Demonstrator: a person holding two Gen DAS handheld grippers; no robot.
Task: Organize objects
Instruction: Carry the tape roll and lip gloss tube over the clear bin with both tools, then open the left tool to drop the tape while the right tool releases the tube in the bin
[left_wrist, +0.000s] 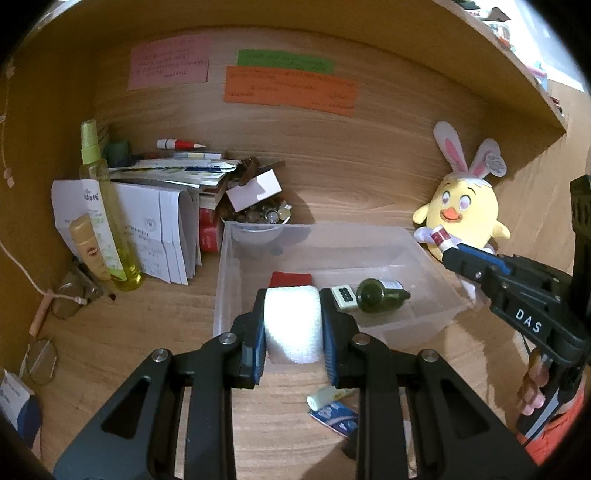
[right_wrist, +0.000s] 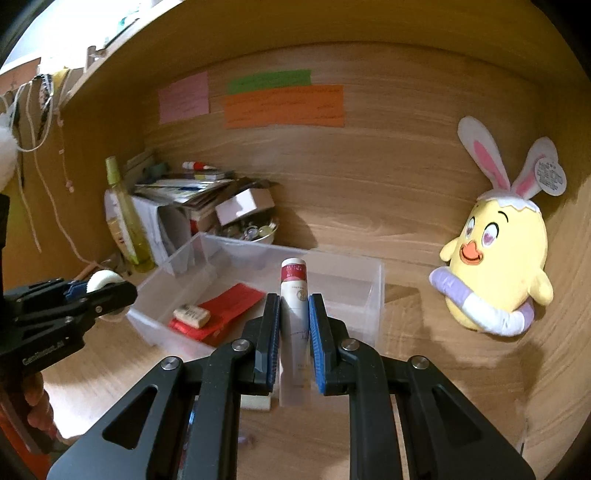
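My left gripper (left_wrist: 293, 295) is shut on a white roll of tape (left_wrist: 291, 325) and holds it over the near edge of a clear plastic bin (left_wrist: 436, 266). In the bin lie a dark green bottle (left_wrist: 380, 295), a white eraser (left_wrist: 343, 297) and a red packet (left_wrist: 290, 278). My right gripper (right_wrist: 294, 299) is shut on a white tube with a red cap end (right_wrist: 293, 295), held at the bin's near side (right_wrist: 373, 295). In the right wrist view the left gripper (right_wrist: 110, 291) and its tape roll (right_wrist: 103, 278) show at left, and the eraser (right_wrist: 192, 314) lies on the red packet (right_wrist: 225, 306).
A yellow chick plush with rabbit ears (left_wrist: 461, 214) leans on the back wall at right. A yellow spray bottle (left_wrist: 101, 214), papers (left_wrist: 159, 232) and a bowl of small items (left_wrist: 258, 218) stand at back left. A small tube and blue packet (left_wrist: 332, 406) lie on the desk below my left gripper.
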